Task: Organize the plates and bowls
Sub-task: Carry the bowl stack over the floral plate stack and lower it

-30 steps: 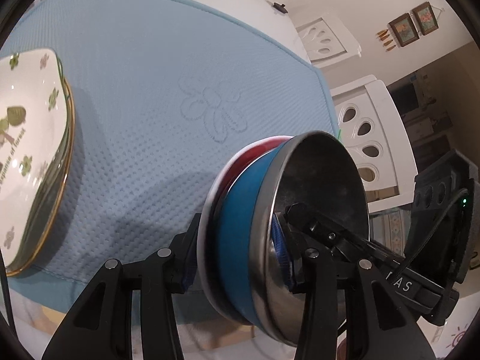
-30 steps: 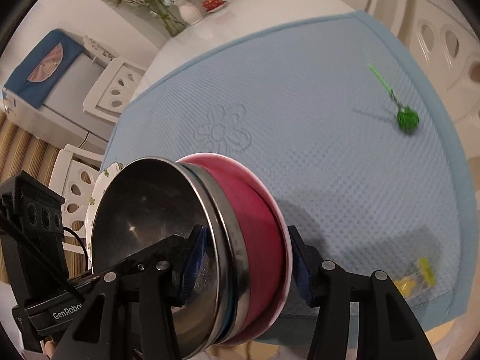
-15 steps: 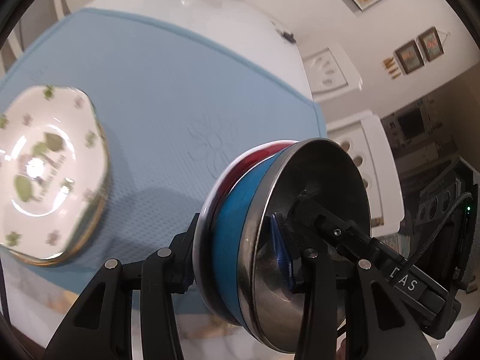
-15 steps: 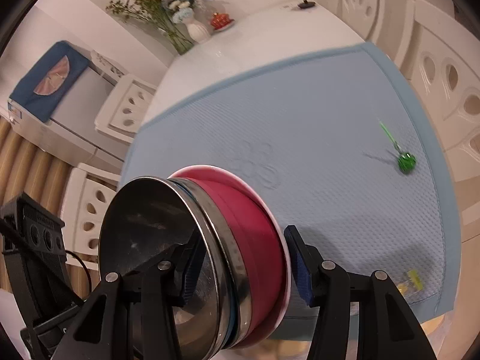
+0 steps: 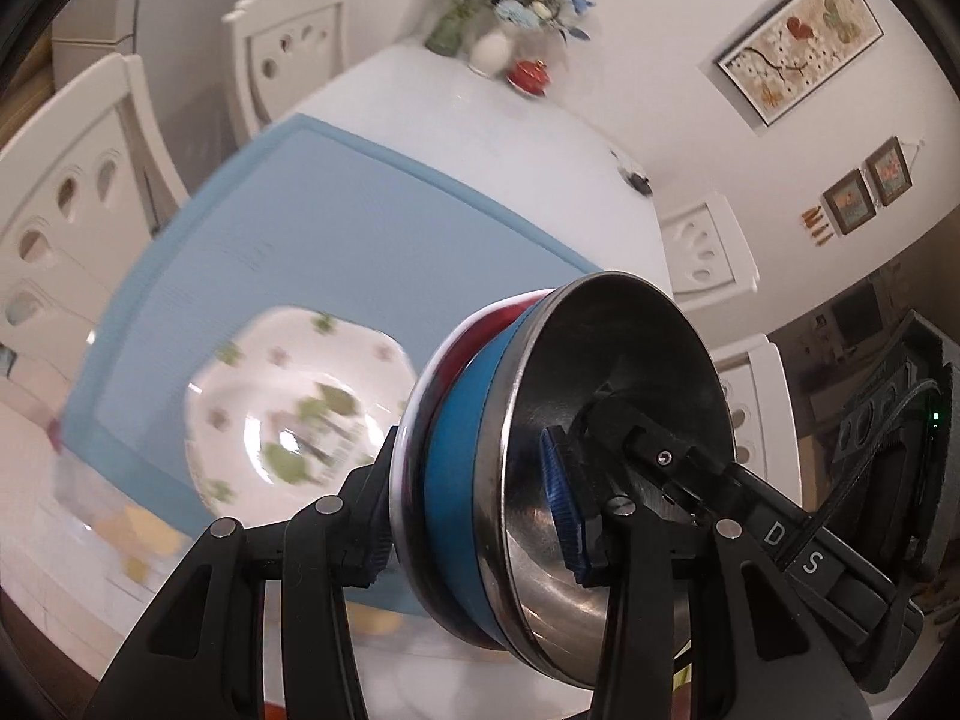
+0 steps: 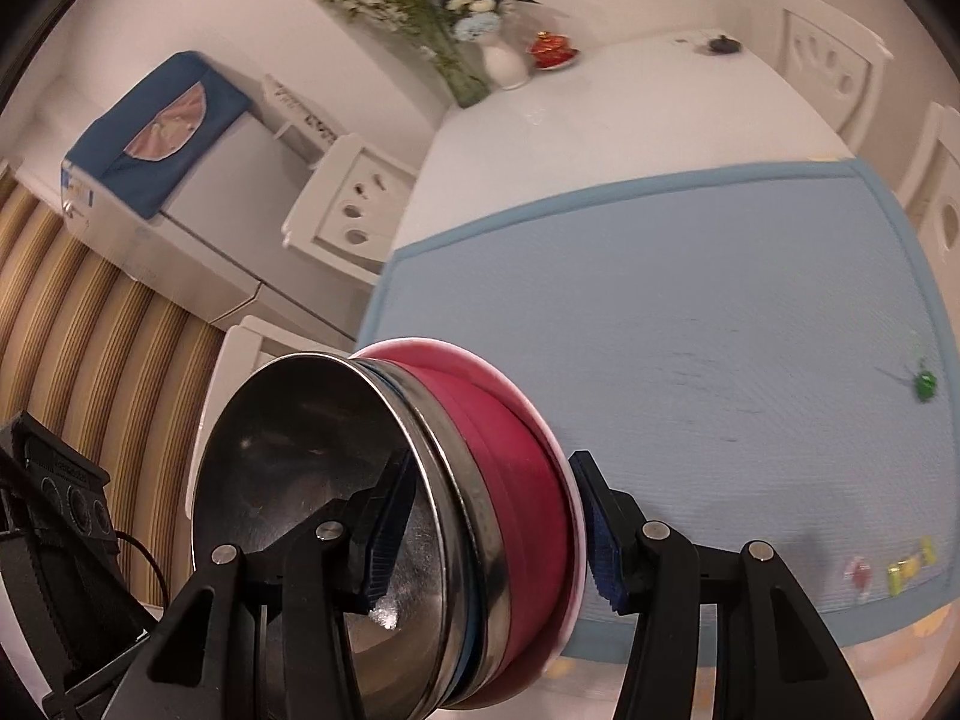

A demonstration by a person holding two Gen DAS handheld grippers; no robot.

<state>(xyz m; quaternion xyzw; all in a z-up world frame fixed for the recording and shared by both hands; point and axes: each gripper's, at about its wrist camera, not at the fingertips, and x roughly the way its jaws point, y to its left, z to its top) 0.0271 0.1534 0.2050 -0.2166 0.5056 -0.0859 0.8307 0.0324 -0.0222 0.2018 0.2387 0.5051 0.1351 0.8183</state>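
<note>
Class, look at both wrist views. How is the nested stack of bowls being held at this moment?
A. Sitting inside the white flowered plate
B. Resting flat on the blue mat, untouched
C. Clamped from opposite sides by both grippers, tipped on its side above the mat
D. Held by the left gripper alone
C: the left gripper and the right gripper each pinch the stack of bowls on its side, clear of the blue mat.

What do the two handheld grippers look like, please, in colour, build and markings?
Both the left gripper and the right gripper are matte black plastic with silver pivot screws and ribbed blue pads on the jaws. The right one, seen from the left camera, carries white letters, a black cable and a small green light.
</note>
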